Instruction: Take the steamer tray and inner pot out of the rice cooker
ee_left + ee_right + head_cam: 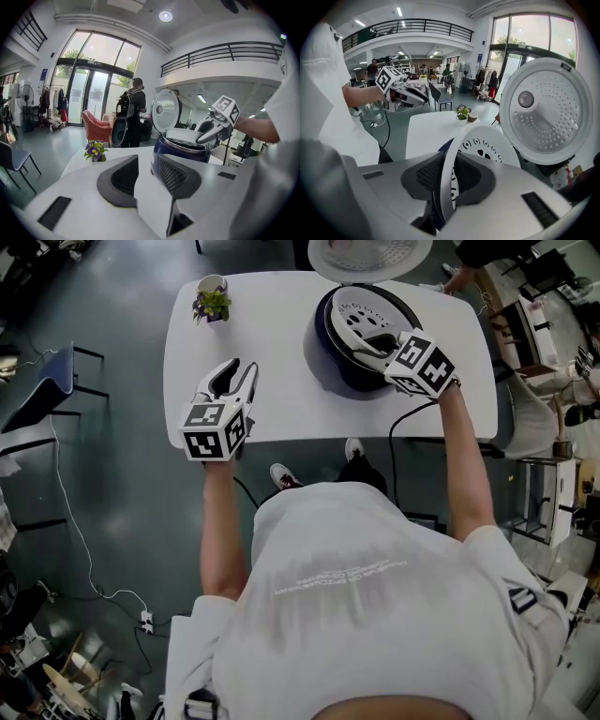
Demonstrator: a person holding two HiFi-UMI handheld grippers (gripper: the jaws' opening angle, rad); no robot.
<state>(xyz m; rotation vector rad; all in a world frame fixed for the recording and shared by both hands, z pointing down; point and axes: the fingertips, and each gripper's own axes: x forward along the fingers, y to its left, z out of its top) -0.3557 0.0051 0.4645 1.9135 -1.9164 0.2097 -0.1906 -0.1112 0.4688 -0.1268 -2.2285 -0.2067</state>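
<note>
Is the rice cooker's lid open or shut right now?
Open. The lid stands upright behind the rice cooker, its dimpled inner face showing.

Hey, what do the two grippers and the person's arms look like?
Both the left gripper and right gripper have pale grey bodies, black mesh-textured pads, and a cube of black-and-white square markers at the back. The person wears a white short-sleeved shirt; forearms are bare.
</note>
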